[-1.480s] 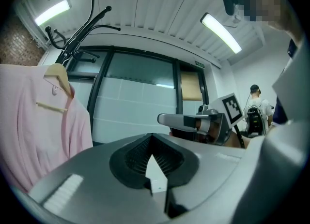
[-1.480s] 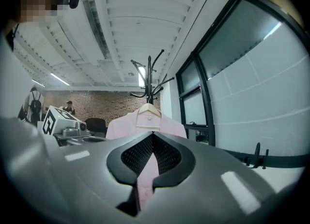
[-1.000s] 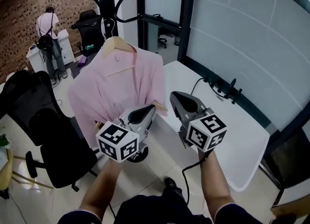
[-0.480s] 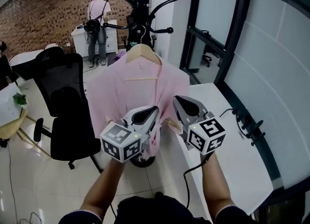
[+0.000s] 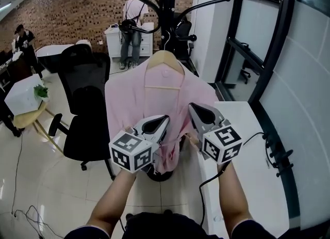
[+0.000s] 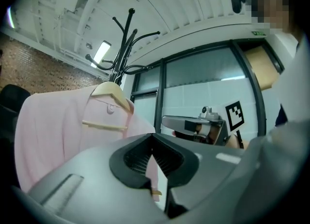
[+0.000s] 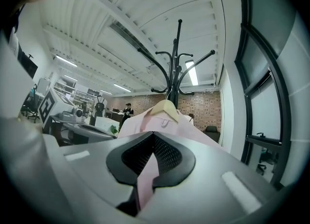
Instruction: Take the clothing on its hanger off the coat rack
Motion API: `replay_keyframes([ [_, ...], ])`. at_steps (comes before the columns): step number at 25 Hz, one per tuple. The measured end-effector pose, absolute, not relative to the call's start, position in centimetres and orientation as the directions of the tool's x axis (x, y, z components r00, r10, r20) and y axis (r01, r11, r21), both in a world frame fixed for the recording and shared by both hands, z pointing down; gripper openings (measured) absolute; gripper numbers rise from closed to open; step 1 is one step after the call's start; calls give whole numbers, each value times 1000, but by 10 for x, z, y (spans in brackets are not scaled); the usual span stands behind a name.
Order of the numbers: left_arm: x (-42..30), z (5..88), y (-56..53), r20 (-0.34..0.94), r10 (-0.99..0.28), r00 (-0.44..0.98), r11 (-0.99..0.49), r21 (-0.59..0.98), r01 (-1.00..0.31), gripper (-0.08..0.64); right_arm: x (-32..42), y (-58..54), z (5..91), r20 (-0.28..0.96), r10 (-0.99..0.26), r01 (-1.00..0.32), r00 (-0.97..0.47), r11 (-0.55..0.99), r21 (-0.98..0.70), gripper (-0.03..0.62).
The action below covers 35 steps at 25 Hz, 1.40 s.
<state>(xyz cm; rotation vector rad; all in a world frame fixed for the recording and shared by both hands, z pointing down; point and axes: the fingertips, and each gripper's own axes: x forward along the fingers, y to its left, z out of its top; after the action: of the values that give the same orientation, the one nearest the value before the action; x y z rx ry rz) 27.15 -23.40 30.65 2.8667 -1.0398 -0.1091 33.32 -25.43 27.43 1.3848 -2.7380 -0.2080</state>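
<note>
A pink shirt (image 5: pixel 136 101) hangs on a wooden hanger (image 5: pixel 164 59), whose hook sits on the black coat rack (image 5: pixel 168 5). My left gripper (image 5: pixel 164 120) and right gripper (image 5: pixel 191 107) are side by side in front of the shirt's lower half, apart from the cloth. Both point up at it, shut, with nothing between the jaws. In the left gripper view the hanger (image 6: pixel 112 92) and shirt (image 6: pixel 51 131) lie up and left of the jaws (image 6: pixel 152 140). Straight ahead of the jaws (image 7: pixel 154 138) in the right gripper view are the hanger (image 7: pixel 164 107) and rack (image 7: pixel 175 58).
A black office chair (image 5: pixel 85 111) stands just left of the shirt. A white table (image 5: pixel 250 173) with a cable runs along the black-framed glass wall (image 5: pixel 268 62) on the right. A small round table with a plant (image 5: pixel 23 96) is far left. People stand at the back.
The view has swung so that the rack and shirt moved from the left to the middle and face me squarely. Both grippers kept their place side by side, still shut.
</note>
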Motion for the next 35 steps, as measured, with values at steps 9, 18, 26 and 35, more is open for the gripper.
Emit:
replay_keyframes([
  [9,278,303,-246,-17,-683,730,-729,89,-679,9,348,-293,264,18,-814,-791,-580,568,229,3],
  [18,289,313,-250,-8,-688,726,-722,102,-684,9,359,-351,254,109,-838,-764,-535,535,360,219],
  [26,279,320,-254,5,-719,695,-691,105,-715,9,350,-397,262,256,-817,-654,-517,570,497,279],
  [35,274,323,-262,8,-732,682,-677,112,-728,9,334,-426,281,364,-784,-582,-503,618,528,274],
])
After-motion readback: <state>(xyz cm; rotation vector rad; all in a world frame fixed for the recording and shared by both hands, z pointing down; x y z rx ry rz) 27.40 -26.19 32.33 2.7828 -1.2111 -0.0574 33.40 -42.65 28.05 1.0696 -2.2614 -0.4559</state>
